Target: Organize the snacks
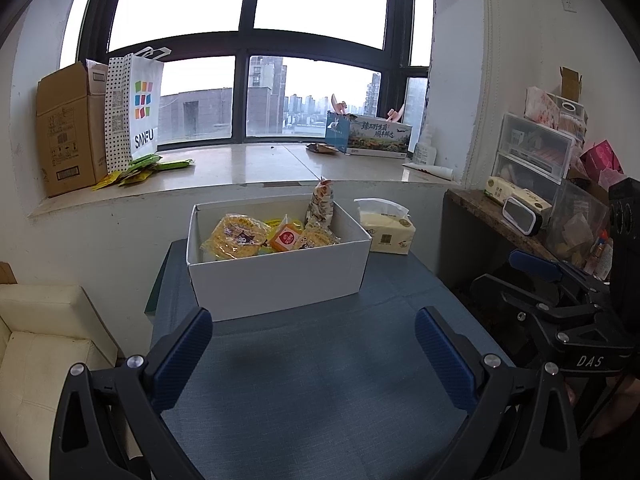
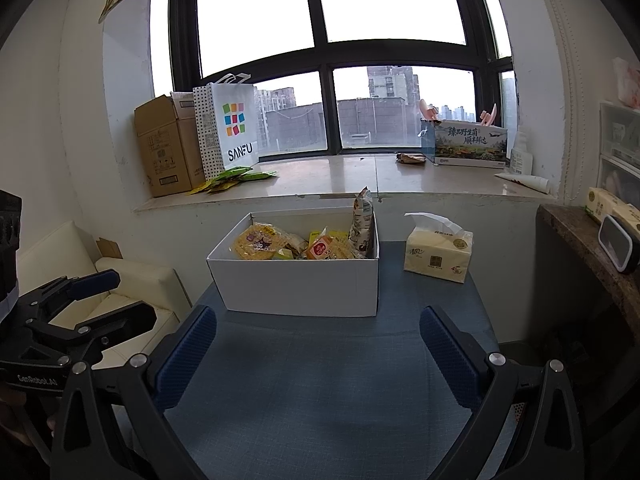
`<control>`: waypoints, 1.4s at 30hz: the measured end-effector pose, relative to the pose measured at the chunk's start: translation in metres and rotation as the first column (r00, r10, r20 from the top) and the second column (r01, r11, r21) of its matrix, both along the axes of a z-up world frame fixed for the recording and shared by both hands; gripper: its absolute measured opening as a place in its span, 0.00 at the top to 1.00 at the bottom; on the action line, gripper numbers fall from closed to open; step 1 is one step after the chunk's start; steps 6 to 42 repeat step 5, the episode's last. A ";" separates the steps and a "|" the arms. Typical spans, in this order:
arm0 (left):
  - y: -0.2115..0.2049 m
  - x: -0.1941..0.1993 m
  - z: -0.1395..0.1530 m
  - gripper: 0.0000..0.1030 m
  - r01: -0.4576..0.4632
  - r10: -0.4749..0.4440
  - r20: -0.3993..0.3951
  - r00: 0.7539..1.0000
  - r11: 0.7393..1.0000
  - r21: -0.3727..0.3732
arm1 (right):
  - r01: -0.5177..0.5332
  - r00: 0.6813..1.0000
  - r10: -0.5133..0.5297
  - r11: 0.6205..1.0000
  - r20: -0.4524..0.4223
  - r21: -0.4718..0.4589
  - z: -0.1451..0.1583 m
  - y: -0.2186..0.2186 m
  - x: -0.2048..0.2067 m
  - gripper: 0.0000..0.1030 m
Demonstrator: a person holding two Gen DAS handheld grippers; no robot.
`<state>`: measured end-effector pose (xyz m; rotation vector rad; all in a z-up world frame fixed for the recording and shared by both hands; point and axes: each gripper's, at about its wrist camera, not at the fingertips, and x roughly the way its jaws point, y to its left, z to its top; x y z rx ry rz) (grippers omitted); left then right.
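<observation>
A white cardboard box stands on the blue table, with several snack packs in it: a yellow round-cake pack, an orange pack and an upright bag at its right side. My left gripper is open and empty, held over the table in front of the box. My right gripper is open and empty too, also in front of the box. Each gripper shows at the edge of the other's view.
A tissue pack lies right of the box. The windowsill holds a brown carton, a SANFU bag, green sachets and a printed box. A cream sofa is left; cluttered shelf right.
</observation>
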<state>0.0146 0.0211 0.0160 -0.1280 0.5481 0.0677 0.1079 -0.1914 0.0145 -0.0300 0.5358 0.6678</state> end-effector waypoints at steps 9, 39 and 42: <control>0.002 0.000 0.000 0.00 -0.003 0.003 -0.001 1.000 1.000 -0.010 | -0.001 1.000 0.000 1.000 -0.001 -0.001 -0.001 0.000 0.000 0.00; 0.002 0.000 0.000 0.00 -0.003 0.003 -0.001 1.000 1.000 -0.010 | -0.001 1.000 0.000 1.000 -0.001 -0.001 -0.001 0.000 0.000 0.00; 0.002 0.000 0.000 0.00 -0.003 0.003 -0.001 1.000 1.000 -0.010 | -0.001 1.000 0.000 1.000 -0.001 -0.001 -0.001 0.000 0.000 0.00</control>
